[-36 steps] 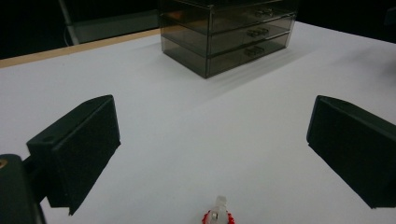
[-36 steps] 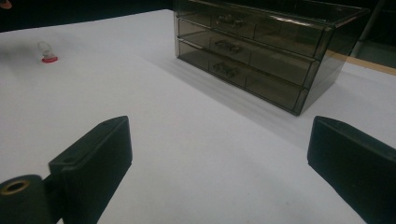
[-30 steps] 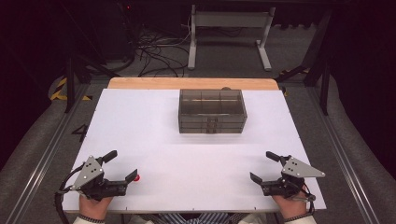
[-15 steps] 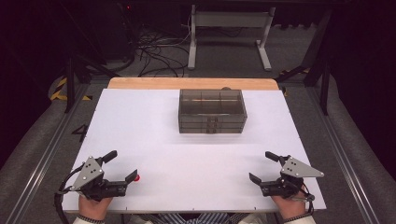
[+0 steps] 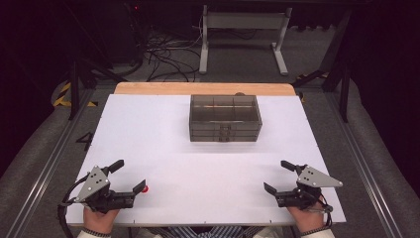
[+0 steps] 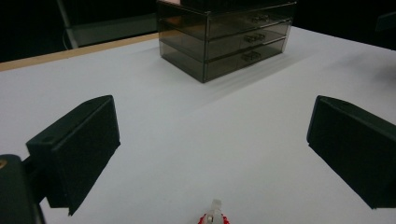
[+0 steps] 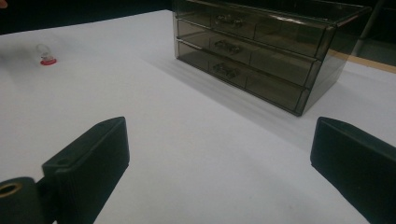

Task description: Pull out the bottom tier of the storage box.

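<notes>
At the table's near edge, the left gripper (image 5: 130,177), jaws apart, rests just beside the small red-based object (image 5: 145,188); the approach step seemingly calls for closing around it.

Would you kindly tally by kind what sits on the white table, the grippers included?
Smoky drawer unit: 1
Small red-and-clear object: 1
Grippers, left gripper and right gripper: 2
Total: 4

White table (image 5: 198,163), smoky drawer chest (image 5: 225,119), floor cables (image 5: 163,54)
</notes>
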A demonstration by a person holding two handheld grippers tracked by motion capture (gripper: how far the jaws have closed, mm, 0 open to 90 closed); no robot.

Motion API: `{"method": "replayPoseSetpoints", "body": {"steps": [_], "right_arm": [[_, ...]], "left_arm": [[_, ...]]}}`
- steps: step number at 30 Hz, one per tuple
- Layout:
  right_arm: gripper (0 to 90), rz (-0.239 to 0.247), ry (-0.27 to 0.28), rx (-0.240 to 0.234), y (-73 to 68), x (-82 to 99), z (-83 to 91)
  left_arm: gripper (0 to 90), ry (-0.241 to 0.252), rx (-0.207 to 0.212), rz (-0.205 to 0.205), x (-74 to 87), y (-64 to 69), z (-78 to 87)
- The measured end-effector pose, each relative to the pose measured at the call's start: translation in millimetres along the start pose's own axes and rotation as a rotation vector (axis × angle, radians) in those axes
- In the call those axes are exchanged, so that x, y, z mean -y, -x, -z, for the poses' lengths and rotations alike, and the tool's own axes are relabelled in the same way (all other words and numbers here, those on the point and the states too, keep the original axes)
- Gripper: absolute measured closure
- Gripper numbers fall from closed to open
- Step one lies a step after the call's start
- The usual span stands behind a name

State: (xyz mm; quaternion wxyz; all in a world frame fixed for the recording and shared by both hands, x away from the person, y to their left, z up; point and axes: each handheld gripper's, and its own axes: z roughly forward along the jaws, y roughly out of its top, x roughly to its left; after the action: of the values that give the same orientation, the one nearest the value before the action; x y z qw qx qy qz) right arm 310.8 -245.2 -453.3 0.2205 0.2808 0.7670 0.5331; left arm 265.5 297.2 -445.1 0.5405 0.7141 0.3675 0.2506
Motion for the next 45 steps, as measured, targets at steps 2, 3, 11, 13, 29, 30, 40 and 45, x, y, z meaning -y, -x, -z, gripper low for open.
{"method": "replayPoseSetpoints", "body": {"steps": [2,3,11,13,29,30,40,45], "right_arm": [[5.8,-0.004,-0.002,-0.004,0.3,-0.7,-1.8],[6.5,-0.01,-0.015,-0.008,0.3,-1.7,-2.6],[9.4,-0.019,-0.023,-0.024,0.2,-13.2,-12.8],[9.5,-0.011,-0.026,-0.024,-0.3,-15.6,-16.1],[11.5,0.032,-0.053,-0.068,-7.3,-35.6,-53.0],[11.7,0.03,-0.053,-0.067,-7.4,-36.9,-54.4],[12.0,0.024,-0.061,-0.093,-8.5,-45.1,-73.9],[12.0,0.03,-0.066,-0.103,-9.8,-46.9,-80.8]], "left_arm": [[3.5,-0.003,-0.002,0.001,-0.1,-0.1,-0.5],[3.6,-0.002,0.0,0.003,0.1,0.0,-0.7],[3.8,-0.01,-0.003,0.006,0.3,-0.6,-0.3],[3.8,-0.008,-0.001,0.005,0.2,-0.5,-0.7],[3.8,-0.009,0.002,0.005,-0.1,-0.6,-2.3],[3.8,-0.01,0.003,0.004,-0.1,-0.6,-2.3],[3.8,-0.014,0.006,-0.001,-0.5,-0.7,-5.0],[3.8,-0.012,0.006,-0.004,-0.7,-0.7,-5.3]]}}
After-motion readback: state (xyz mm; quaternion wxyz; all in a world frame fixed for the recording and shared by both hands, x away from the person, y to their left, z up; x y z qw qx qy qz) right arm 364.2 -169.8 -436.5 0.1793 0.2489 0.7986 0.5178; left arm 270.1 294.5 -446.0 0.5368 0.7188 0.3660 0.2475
